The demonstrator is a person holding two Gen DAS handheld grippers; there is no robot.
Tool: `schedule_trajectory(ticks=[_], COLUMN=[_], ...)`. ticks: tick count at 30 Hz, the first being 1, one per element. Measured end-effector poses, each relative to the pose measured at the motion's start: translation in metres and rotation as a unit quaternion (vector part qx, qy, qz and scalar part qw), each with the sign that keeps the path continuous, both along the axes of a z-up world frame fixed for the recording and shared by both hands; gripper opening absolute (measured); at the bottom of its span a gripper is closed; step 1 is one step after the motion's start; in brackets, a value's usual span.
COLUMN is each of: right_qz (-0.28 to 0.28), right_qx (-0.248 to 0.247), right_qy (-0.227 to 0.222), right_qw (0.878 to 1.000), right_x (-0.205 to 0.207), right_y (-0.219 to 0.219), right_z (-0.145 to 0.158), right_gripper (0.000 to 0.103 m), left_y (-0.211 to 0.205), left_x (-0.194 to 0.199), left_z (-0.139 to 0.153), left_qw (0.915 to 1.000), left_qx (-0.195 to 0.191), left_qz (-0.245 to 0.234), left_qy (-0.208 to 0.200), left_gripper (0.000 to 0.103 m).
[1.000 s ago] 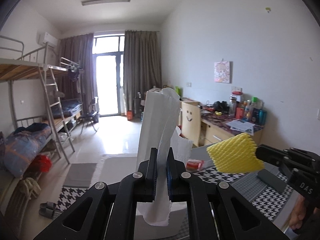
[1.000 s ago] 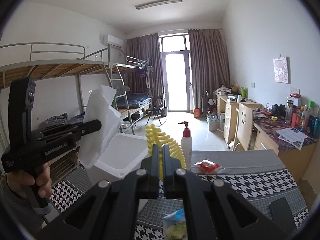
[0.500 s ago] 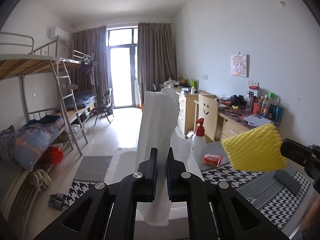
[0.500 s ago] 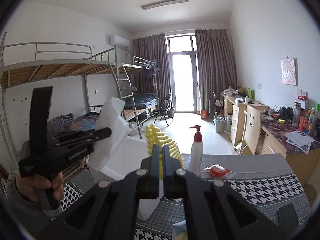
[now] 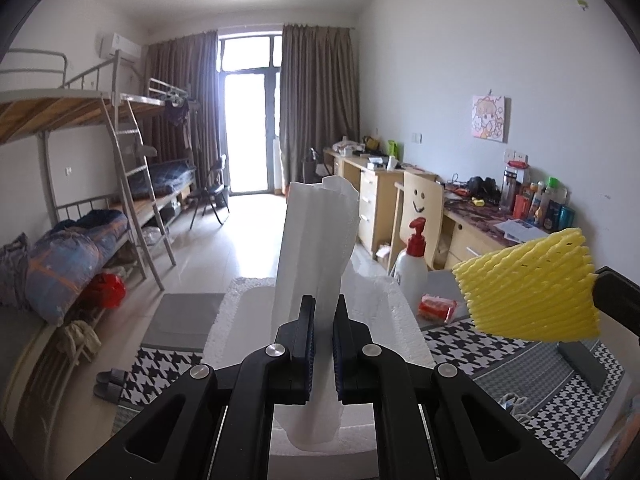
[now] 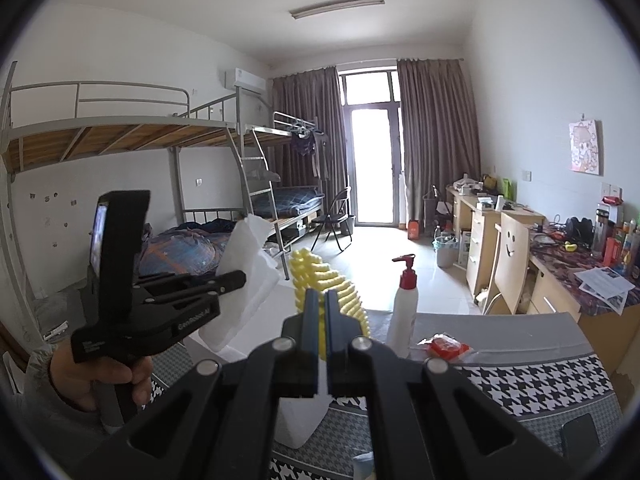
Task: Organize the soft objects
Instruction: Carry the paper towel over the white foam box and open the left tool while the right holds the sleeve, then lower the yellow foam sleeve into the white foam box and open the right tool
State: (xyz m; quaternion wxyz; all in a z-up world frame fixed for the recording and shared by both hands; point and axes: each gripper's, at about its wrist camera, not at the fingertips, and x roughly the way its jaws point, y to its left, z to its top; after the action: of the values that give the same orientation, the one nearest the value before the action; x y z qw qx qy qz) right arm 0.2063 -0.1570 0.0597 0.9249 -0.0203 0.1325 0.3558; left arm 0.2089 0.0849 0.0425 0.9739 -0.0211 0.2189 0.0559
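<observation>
Two grippers are in your hands, and each one is pinching something soft. Your left gripper [image 5: 323,340] is closed tight on a white foam sheet [image 5: 316,240]. The sheet stands up tall between the fingers, and its bottom end hangs down below them. It is up in the air over a white foam box [image 5: 404,328] that sits at the near left part of the table [image 5: 520,364]. In the right wrist view you can see your left hand [image 6: 104,376] wrapped around that gripper's handle, with the white sheet [image 6: 244,276] sticking out past the tips. Your right gripper [image 6: 319,320] is closed tight on a yellow foam net [image 6: 340,296]. The net is bumpy and curls up and away from the fingers. In the left wrist view the same yellow net [image 5: 528,284] floats above the right side of the table, off to the right of the white sheet and not touching it. Farther back on the table stands a white pump bottle [image 5: 412,264] with a red top. Just beside it lies a small red packet [image 5: 436,306]. A checked black-and-white cloth [image 6: 532,384] covers part of the table.
</observation>
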Motion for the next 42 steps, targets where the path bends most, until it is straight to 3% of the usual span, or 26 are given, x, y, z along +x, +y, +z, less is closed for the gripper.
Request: schedule_trajectory(ticks=[14,15,16,17,19,22,32,42], right_qz=[0.000,0.000,-0.001,-0.001,-0.001,0.000,0.004,0.013], right_qx=[-0.005,-0.006,-0.007,-0.007,-0.008,-0.010,-0.008,-0.010], right_qy=[0.008,0.008,0.008,0.009,0.010,0.010,0.007,0.004], right_qw=[1.000,1.000,1.000,1.000,1.000,1.000,1.000,1.000], right_x=[0.006,0.006,0.007,0.007,0.008,0.010,0.014,0.011], right_y=[0.008,0.008,0.009,0.010,0.011,0.012,0.015,0.021], right_z=[-0.002,-0.002,-0.002,-0.003,-0.003,-0.003,0.000,0.004], right_gripper=[0.004,0.004,0.004,0.004,0.004,0.004,0.004,0.004], left_y=[0.004,0.004,0.005,0.005,0.007,0.009,0.016,0.019], left_x=[0.019,0.020,0.020,0.020,0.015,0.014,0.003,-0.011], left_z=[-0.013,-0.013,-0.014,-0.014,-0.013,-0.012,-0.007,-0.003], left_qw=[0.9991,0.9990,0.9989,0.9989,0.9994,0.9994,0.9994,0.9992], left_qx=[-0.002,0.000,0.001,0.002,-0.001,0.003,0.007,0.003], left_qz=[-0.007,-0.007,-0.006,-0.006,0.004,0.016,0.031,0.039], left_qy=[0.042,0.045,0.046,0.047,0.034,0.031,0.013,-0.002], left_gripper=[0.012,0.016,0.033,0.059,0.080,0.091,0.102,0.102])
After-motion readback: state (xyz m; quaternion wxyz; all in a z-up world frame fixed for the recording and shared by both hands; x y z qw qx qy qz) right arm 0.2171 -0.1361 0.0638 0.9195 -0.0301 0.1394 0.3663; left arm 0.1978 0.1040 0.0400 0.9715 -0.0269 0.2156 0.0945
